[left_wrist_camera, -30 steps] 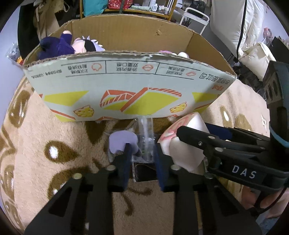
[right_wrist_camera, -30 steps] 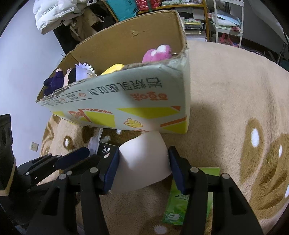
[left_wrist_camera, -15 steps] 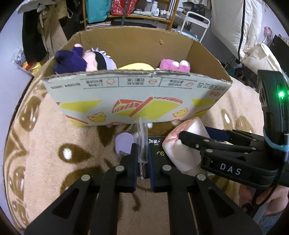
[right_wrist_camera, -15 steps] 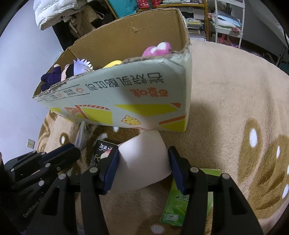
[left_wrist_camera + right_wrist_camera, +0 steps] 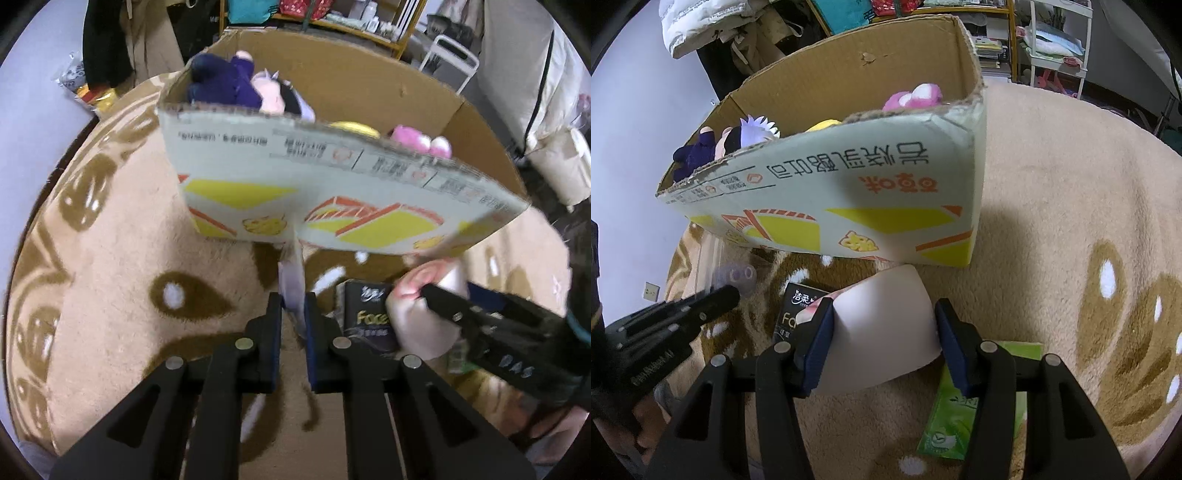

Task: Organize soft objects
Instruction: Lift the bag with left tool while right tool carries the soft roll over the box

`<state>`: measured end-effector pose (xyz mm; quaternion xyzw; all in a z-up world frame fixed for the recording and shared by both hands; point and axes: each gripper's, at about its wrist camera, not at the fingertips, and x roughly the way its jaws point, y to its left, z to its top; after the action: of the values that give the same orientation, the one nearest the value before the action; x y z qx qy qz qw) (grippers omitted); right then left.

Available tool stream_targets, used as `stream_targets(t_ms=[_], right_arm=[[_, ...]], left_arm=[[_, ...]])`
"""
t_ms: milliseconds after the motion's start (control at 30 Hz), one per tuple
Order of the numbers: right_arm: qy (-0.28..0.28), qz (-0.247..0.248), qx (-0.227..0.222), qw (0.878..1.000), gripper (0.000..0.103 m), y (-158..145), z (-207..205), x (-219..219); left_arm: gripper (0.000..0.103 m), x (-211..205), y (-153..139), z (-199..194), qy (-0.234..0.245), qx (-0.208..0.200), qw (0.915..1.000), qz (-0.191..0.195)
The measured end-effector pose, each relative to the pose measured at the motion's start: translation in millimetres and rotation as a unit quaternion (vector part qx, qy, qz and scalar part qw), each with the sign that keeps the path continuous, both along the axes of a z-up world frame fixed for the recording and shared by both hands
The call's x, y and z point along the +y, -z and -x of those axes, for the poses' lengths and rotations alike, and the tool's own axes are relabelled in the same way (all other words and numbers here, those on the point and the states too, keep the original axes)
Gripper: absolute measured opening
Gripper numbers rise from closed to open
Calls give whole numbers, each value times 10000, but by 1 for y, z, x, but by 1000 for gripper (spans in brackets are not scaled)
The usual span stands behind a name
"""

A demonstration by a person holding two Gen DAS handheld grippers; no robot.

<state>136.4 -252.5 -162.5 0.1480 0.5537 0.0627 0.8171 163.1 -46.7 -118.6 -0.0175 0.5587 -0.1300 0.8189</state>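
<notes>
Left wrist view: our left gripper (image 5: 293, 314) was clamped on a clear packet (image 5: 291, 284) with a pale purple item, its long axis running up the frame toward the cardboard box (image 5: 332, 206). In that box lay a navy plush doll (image 5: 225, 86), a yellow toy (image 5: 354, 129) and a pink plush (image 5: 421, 142).

Right wrist view: our right gripper (image 5: 882, 339) squeezed a pale pink soft block (image 5: 882, 332) at lower centre, its narrower end pointing up at the box. A black tissue pack (image 5: 792, 314) and a green packet (image 5: 964, 417) lay on the beige rug (image 5: 1071, 221).
</notes>
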Motion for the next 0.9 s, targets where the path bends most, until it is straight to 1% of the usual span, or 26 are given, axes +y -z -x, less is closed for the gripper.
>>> stream_targets(t_ms=[67, 100, 233, 300, 433, 533, 667, 800, 900], right_arm=[[-6, 2, -3, 10000, 58, 0, 0, 0], [-5, 0, -5, 10000, 58, 0, 0, 0], [17, -2, -51, 10000, 57, -1, 0, 1], [-5, 19, -112, 9999, 53, -4, 1, 2], [-47, 99, -224, 9997, 48, -9, 3, 5], [-67, 162, -287, 9994, 45, -13, 5, 8], [12, 319, -383, 9988, 41, -18, 9, 7], [185, 327, -609, 9974, 39, -30, 15, 2], [302, 371, -885, 9949, 38, -46, 23, -1]], left_arm=[[8, 2, -4, -1, 37, -23, 9998, 207], [8, 1, -6, -1, 62, -34, 9997, 229], [8, -2, -13, 1, 130, -220, 9996, 126], [8, 0, -15, 2, 81, -260, 9994, 190], [8, -1, -16, 10, 15, -419, 9991, 53], [8, 1, -18, 20, 39, -495, 9987, 90], [8, -1, -25, 31, 120, -684, 9976, -62], [8, 0, -32, 39, 150, -717, 9973, -23], [8, 2, -42, 49, 152, -894, 9958, -83]])
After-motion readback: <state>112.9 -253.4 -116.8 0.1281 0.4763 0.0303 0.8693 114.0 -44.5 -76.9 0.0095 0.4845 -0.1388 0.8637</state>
